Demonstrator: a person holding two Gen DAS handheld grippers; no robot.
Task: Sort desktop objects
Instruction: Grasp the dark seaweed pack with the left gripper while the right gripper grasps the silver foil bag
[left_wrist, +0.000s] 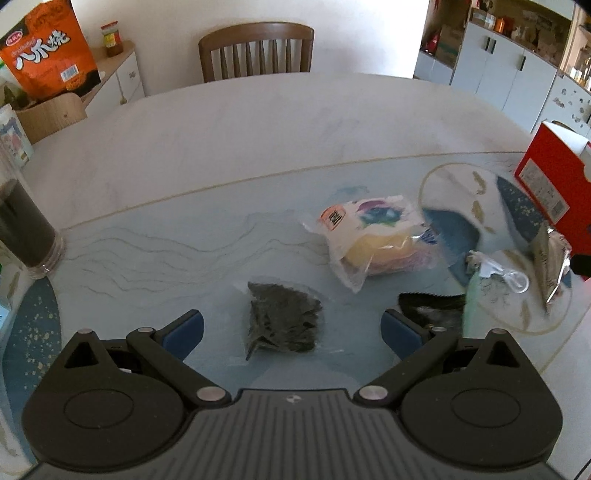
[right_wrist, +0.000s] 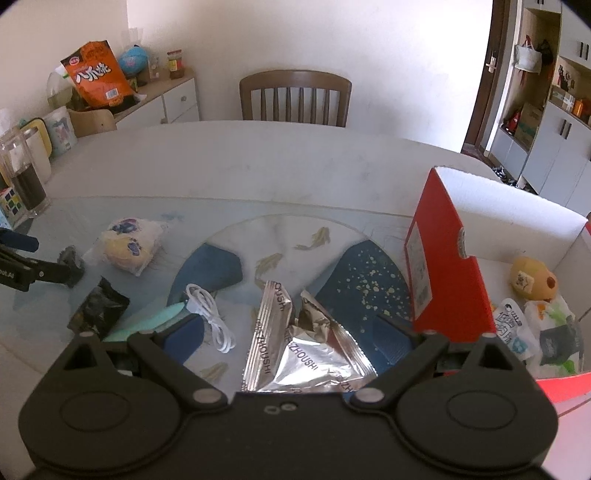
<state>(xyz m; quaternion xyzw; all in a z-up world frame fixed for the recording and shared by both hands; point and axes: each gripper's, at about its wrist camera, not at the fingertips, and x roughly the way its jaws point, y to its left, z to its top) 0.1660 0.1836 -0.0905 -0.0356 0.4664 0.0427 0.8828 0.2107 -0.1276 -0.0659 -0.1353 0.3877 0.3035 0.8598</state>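
My left gripper (left_wrist: 291, 328) is open, its blue pads either side of a clear packet of dark dried leaves (left_wrist: 282, 321) lying on the glass table top. A wrapped yellow cake (left_wrist: 373, 236) lies beyond it, and a black packet (left_wrist: 432, 310) is to the right. My right gripper (right_wrist: 291, 332) is open over silver foil packets (right_wrist: 303, 347). A white cable (right_wrist: 210, 317) and a mint-green item (right_wrist: 147, 321) lie to its left. The red box (right_wrist: 443, 273) at the right holds several snacks (right_wrist: 532, 306).
A glass jar with dark contents (left_wrist: 26, 225) stands at the left edge. An orange snack bag (right_wrist: 98, 79) sits in a wooden holder on the far left. A wooden chair (right_wrist: 293, 98) stands behind the table. A cube puzzle (right_wrist: 11, 203) is at far left.
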